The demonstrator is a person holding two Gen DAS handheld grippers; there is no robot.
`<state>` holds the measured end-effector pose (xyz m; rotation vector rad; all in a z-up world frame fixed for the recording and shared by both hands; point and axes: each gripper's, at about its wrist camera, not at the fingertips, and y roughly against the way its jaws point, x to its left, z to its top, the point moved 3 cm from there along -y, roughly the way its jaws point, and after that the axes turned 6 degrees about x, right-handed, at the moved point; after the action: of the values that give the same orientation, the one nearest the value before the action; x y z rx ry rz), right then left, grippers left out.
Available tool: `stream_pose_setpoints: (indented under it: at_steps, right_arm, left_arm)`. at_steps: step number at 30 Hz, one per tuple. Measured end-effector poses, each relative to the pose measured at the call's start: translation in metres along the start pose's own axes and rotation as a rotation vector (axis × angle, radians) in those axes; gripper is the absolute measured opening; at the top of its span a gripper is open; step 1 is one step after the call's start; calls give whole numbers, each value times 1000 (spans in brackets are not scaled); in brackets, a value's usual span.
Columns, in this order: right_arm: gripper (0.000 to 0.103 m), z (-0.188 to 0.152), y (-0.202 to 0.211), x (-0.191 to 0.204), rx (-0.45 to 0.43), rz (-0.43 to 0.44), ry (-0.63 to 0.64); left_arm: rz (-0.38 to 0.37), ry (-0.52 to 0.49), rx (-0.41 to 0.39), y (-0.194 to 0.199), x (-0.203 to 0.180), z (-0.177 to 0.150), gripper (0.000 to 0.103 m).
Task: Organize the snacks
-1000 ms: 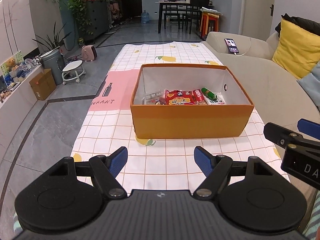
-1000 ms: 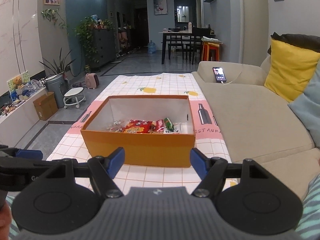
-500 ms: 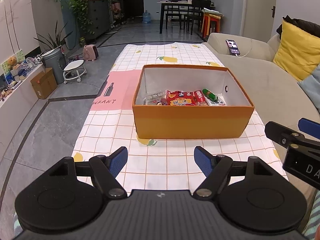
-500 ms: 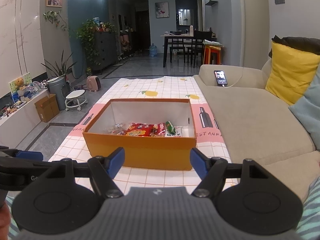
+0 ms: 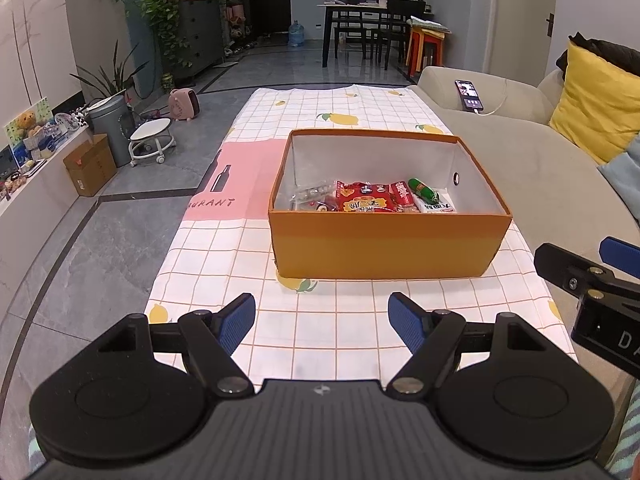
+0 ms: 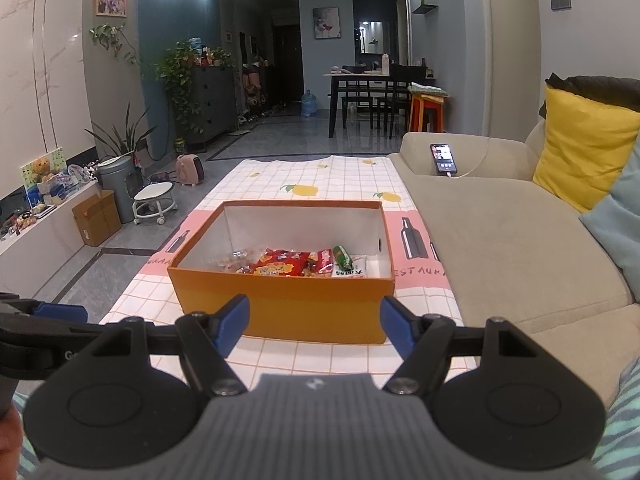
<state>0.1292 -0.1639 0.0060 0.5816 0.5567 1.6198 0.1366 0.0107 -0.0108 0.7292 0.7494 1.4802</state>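
Grippers noted, left to right. Left gripper (image 5: 321, 317), bottom centre of its own view: blue pads apart, nothing between them, held above the checked tablecloth (image 5: 340, 320). Orange box (image 5: 384, 240), centre frame, open-topped, rests on the cloth; snack packets (image 5: 372, 198) lie inside along its near wall. Right gripper (image 6: 314, 320), bottom centre of its view: pads likewise apart, empty. Sofa (image 6: 500, 240) at right.

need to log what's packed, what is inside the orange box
The orange box holds a red snack bag, a green tube snack, a white packet and clear-wrapped pieces. Its front wall hides anything nearer.
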Motion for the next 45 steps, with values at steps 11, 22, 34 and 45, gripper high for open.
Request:
stream_pose_setpoints:
  at_steps: [11,22,34,45]
  right_arm:
    - [70,1,3,-1,-8,5,1]
    - [70,2,2,0,-3,11,3]
    - [70,2,1,2,-2,13,7]
    - [70,3,0,1,1,16,10]
  left_arm:
    - [2,3,-3,2,1,2,89]
    - [2,3,-1,3,2,2,89]
    - [7,2,-4,3,2,5,89]
    - [9,-17,-5,3,1,5,89]
